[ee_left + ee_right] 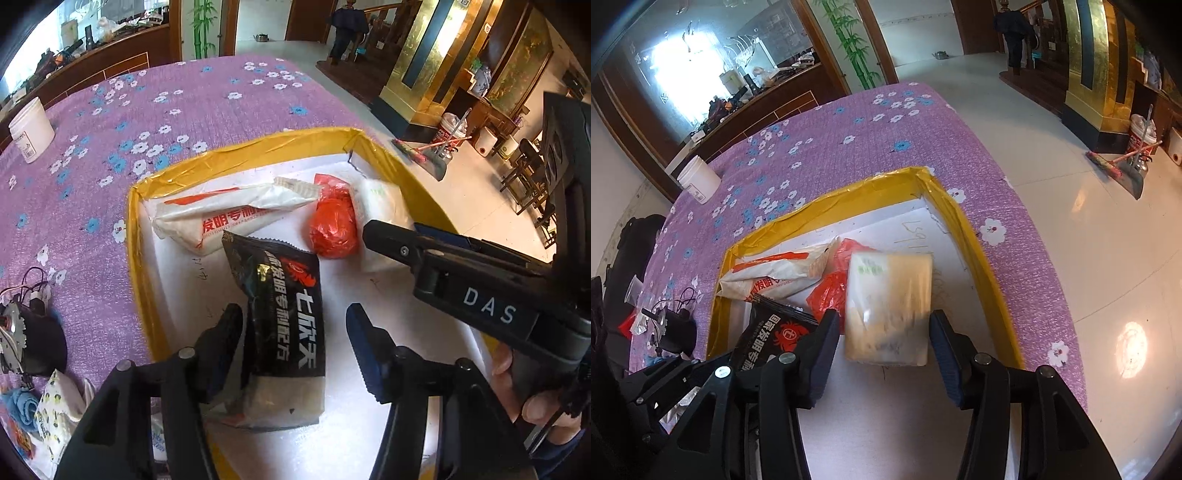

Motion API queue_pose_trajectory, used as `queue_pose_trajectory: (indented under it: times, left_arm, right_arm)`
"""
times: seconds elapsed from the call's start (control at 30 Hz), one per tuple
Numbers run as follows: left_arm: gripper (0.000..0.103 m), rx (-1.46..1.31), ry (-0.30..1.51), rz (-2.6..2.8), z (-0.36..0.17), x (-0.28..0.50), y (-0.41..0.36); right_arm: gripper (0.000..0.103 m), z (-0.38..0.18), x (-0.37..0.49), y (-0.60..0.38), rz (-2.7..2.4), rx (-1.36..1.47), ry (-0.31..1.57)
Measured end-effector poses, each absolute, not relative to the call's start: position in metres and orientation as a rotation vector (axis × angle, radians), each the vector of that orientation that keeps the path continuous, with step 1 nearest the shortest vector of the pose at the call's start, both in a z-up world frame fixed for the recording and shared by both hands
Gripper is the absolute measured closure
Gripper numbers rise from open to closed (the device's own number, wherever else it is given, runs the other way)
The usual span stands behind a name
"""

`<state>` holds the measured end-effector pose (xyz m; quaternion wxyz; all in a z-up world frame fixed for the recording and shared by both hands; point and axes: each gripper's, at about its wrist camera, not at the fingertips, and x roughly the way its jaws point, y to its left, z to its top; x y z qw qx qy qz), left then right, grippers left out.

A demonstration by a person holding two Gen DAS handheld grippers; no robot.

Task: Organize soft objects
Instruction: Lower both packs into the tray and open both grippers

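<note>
A white foam box with a yellow taped rim (236,162) (849,192) sits on the purple flowered cloth. In it lie a long white packet with orange print (221,218) (775,277), a red plastic bag (332,229) (831,295) and a black packet (284,314) (768,332). My left gripper (295,332) stands open over the box with the black packet between its fingers, leaning on the left one and apart from the right. My right gripper (884,332) (391,230) is open around a blurred clear packet (890,306) (380,199) at the box's right side; its pads do not press it.
A white jar (31,129) (698,179) stands at the far left of the table. A dark motor with wires (29,332) and patterned cloths (55,413) lie left of the box. The table edge and tiled floor with a broom (1115,166) are to the right.
</note>
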<state>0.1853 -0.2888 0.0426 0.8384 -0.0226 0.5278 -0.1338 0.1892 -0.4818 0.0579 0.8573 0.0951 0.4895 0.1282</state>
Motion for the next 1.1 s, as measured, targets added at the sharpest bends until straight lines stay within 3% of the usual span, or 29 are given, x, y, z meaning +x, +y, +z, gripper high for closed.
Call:
queue_pose_trajectory:
  times: [0.97,1.03,1.1]
  left_arm:
    - [0.045,-0.027,0.949,-0.36,0.083,0.07,-0.253]
    - [0.043,-0.028,0.925,-0.367,0.086,0.057,-0.247]
    - [0.035,-0.023,0.892,-0.365,0.088,0.04,-0.238]
  right_arm:
    - [0.043,0.094,0.05,-0.473,0.457,0.377,0.849]
    - [0.042,0.094,0.038,-0.468,0.478,0.384,0.838]
    - [0.041,0.093,0.028,-0.461,0.499,0.384,0.834]
